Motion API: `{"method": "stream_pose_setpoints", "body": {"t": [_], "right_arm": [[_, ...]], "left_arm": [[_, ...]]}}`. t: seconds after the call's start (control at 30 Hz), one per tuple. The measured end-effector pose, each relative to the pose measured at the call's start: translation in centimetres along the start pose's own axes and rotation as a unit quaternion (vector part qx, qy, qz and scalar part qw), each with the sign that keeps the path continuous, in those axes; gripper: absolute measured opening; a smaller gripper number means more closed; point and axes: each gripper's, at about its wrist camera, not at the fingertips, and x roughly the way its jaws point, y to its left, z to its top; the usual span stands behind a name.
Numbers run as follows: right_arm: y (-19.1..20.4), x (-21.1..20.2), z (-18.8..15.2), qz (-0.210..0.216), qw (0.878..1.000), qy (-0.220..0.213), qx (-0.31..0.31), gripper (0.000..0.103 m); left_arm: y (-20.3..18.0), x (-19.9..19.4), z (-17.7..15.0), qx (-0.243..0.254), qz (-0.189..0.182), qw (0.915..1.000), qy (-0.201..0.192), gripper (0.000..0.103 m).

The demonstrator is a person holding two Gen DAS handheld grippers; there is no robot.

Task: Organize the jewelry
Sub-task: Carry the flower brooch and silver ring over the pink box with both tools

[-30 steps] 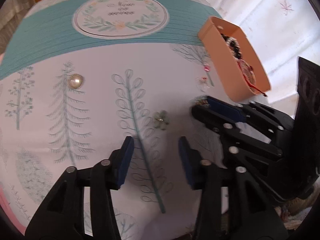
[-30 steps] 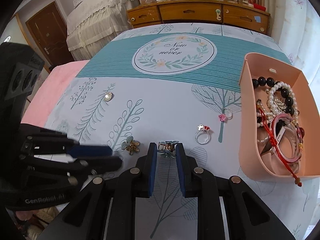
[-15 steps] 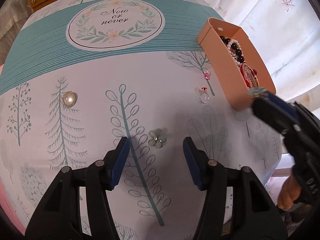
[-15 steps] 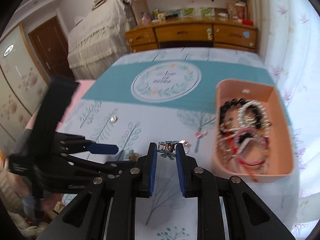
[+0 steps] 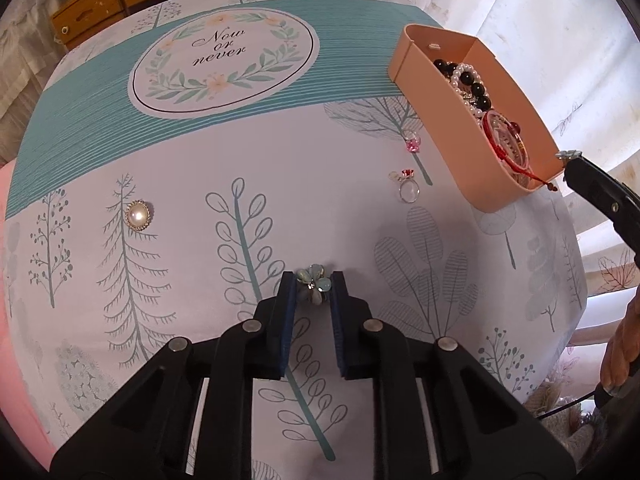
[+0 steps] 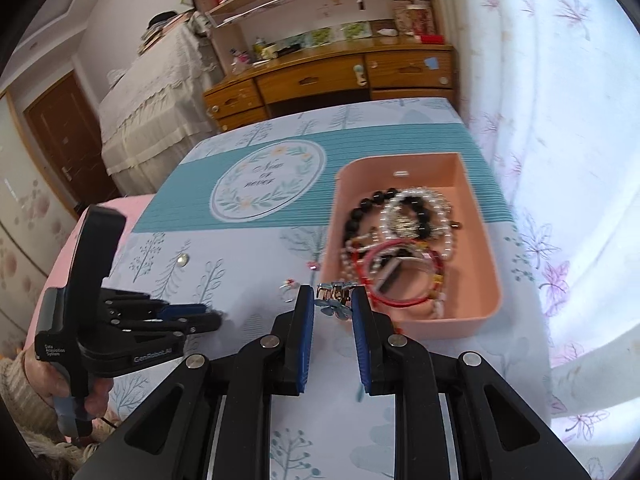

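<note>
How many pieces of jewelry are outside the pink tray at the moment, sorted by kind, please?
Rings: 2 (pink-stone ring, red-stone ring)
Brooches: 1 (pearl brooch)
Flower pieces, both held: 2 (pale green flower, blue flower clip)
Total: 5

Left wrist view: right gripper (image 5: 568, 157) mostly cut off by the frame's right edge; only one dark finger (image 5: 600, 192) and a scrap of jewelry at its tip show, too small to identify. Jaw spacing not readable here.

Pink tray (image 5: 452, 136): near wall hides the lower contents; bracelets (image 5: 472, 88) partly visible above the rim.

Flower brooch (image 5: 314, 282): sides covered by the left gripper (image 5: 313, 286) pads.

Right wrist view: motion-blurred throughout. Tangled bracelets in the tray cannot be counted. Two small rings (image 6: 289, 285) on the bedspread (image 6: 240, 256) are smeared, detail lost. Left gripper tips overlap; contents unseen.
</note>
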Motion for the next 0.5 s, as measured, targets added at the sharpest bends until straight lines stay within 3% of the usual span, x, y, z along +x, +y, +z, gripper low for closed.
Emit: {"method": "stream_pose_setpoints", "body": {"t": [0.23,0.5], "right_arm": [[-3.8,-1.4,0.5,-0.027,0.998,-0.02,0.051,0.019],[-6.9,-1.6,1.2,-0.042,0.994,-0.032,0.091,0.019]], "left_arm": [[-2.8,-3.5,2.5,0.033,-0.017,0.9981,-0.048,0.014],[-9.6,-6.0,7.1,0.112,-0.066,0.9858,-0.106,0.014]]}}
